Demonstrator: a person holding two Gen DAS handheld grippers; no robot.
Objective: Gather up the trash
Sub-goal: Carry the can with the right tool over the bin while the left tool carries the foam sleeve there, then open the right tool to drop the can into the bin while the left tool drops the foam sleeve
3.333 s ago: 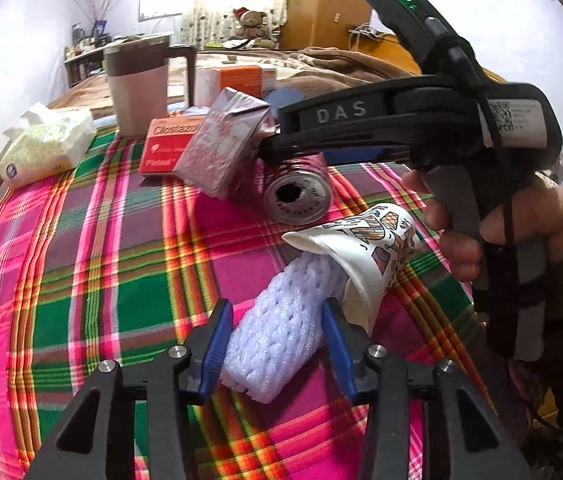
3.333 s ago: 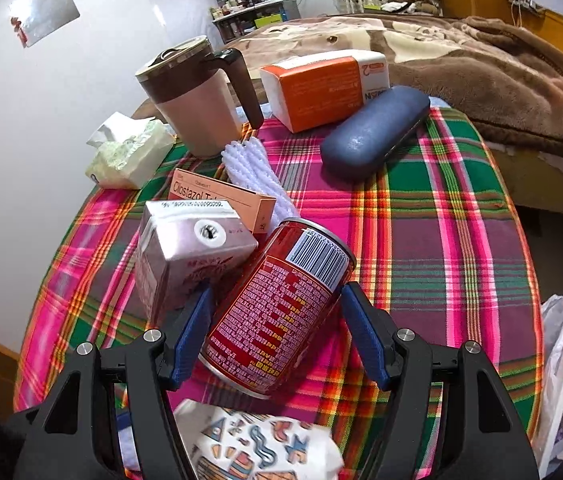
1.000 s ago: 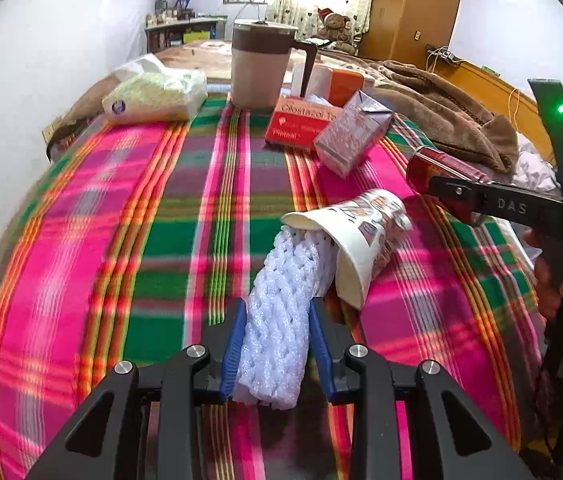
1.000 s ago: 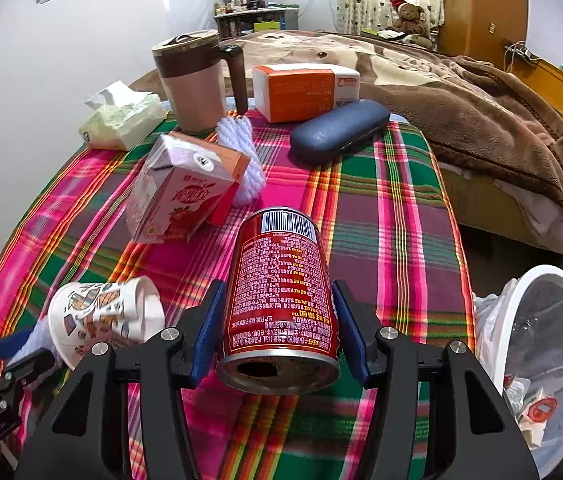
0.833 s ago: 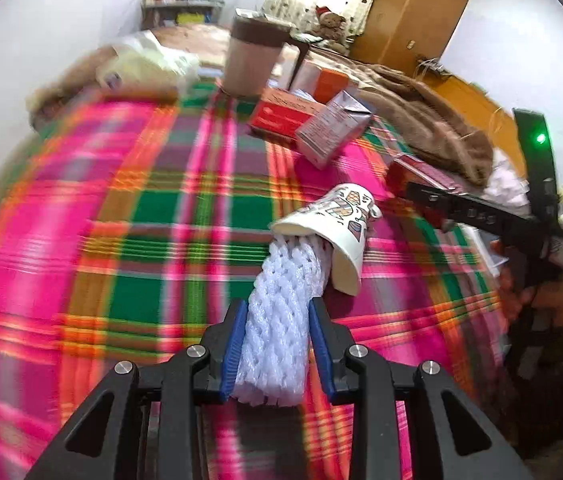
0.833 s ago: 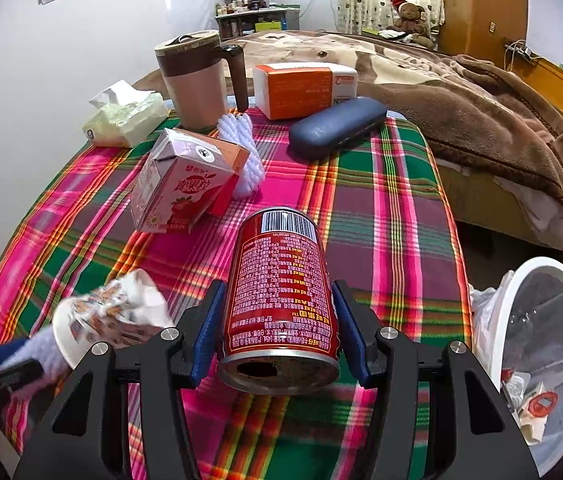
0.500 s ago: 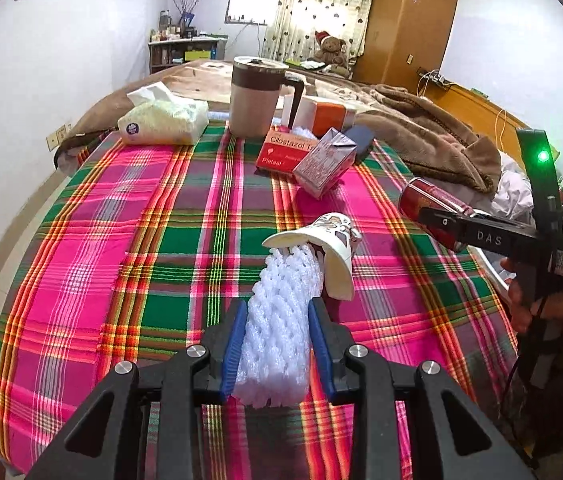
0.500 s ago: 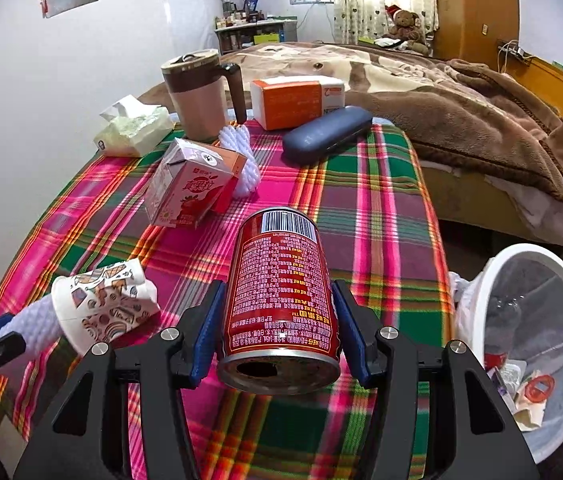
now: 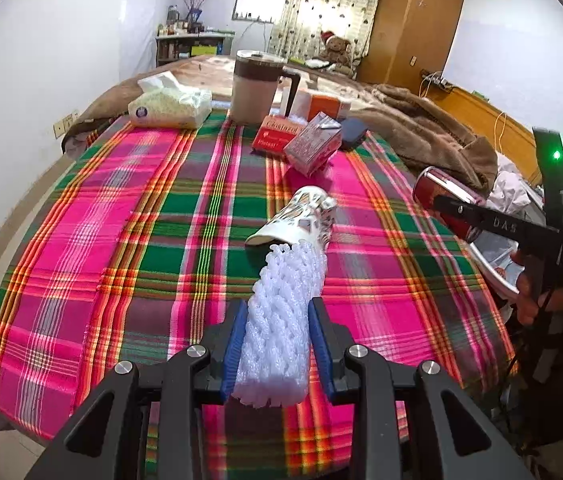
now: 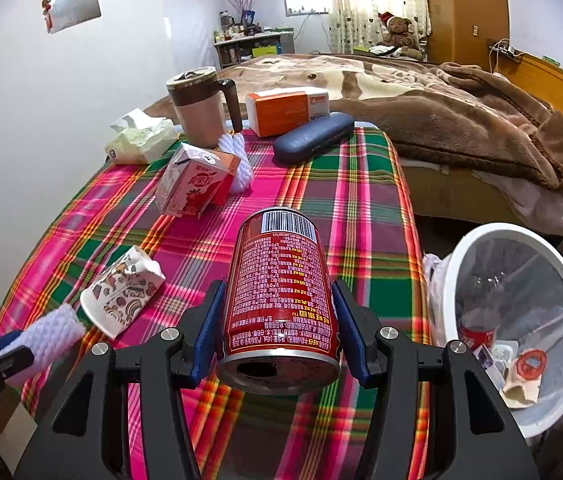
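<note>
Jaws held our trash: left foam net (image 9: 279, 320), right red can (image 10: 281, 292).
We feared the paper cup (image 9: 297, 220) could slip off before the bin (image 10: 521, 320).

A mug (image 10: 201, 106), tissue pack (image 10: 141, 140) and carton (image 10: 191, 186) stand at the far end of the tabletop (image 10: 361, 208). A bin (image 10: 517, 320) sits off its right edge, and a bed (image 10: 421, 92) lies behind.

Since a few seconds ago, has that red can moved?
Yes. The red can has left its spot beside the milk carton and hangs nearer the white bin.
</note>
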